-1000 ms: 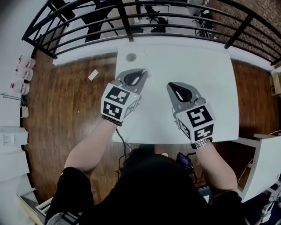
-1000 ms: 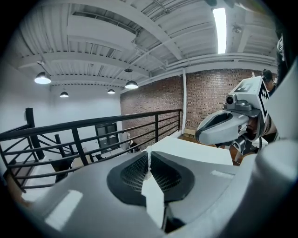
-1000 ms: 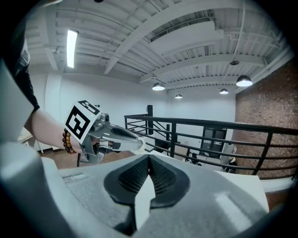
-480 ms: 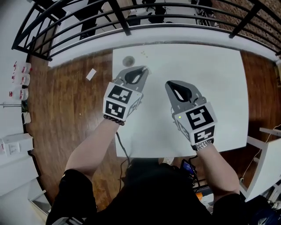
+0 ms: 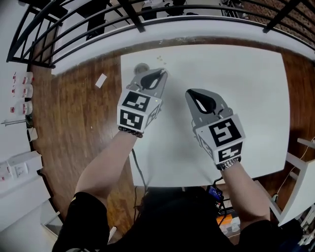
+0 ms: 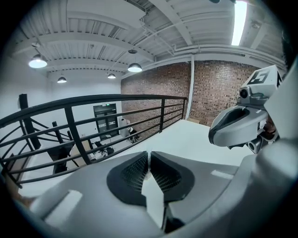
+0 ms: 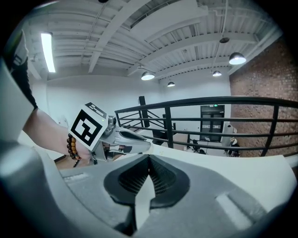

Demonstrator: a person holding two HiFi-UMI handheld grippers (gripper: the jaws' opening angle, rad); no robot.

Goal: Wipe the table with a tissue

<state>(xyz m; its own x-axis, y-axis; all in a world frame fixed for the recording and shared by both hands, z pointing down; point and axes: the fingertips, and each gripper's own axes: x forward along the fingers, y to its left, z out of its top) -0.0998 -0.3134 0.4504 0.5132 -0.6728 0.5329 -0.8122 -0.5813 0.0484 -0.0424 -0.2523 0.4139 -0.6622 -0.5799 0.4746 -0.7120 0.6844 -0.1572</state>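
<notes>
No tissue shows in any view. Over the white table (image 5: 246, 98) I hold both grippers side by side, tilted up toward the railing. My left gripper (image 5: 162, 74) hovers near the far left corner, jaws shut with nothing between them (image 6: 149, 155). My right gripper (image 5: 189, 93) is over the middle of the table, also shut and empty (image 7: 149, 160). Each shows in the other's view: the right gripper (image 6: 242, 125), the left gripper (image 7: 116, 139). A small grey round mark (image 5: 141, 67) and a few pale specks (image 5: 161, 59) lie on the table just beyond the left gripper.
A black metal railing (image 5: 147, 15) runs along the table's far side, with a drop to a lower floor behind it. Wooden floor (image 5: 74, 123) lies to the left, with a white scrap of paper (image 5: 100, 80) on it. A white shelf (image 5: 300, 187) stands at right.
The head view has shifted, so the table sits lower and larger in the picture. My left gripper has crept slightly toward the far left corner. Both grippers stay shut.
</notes>
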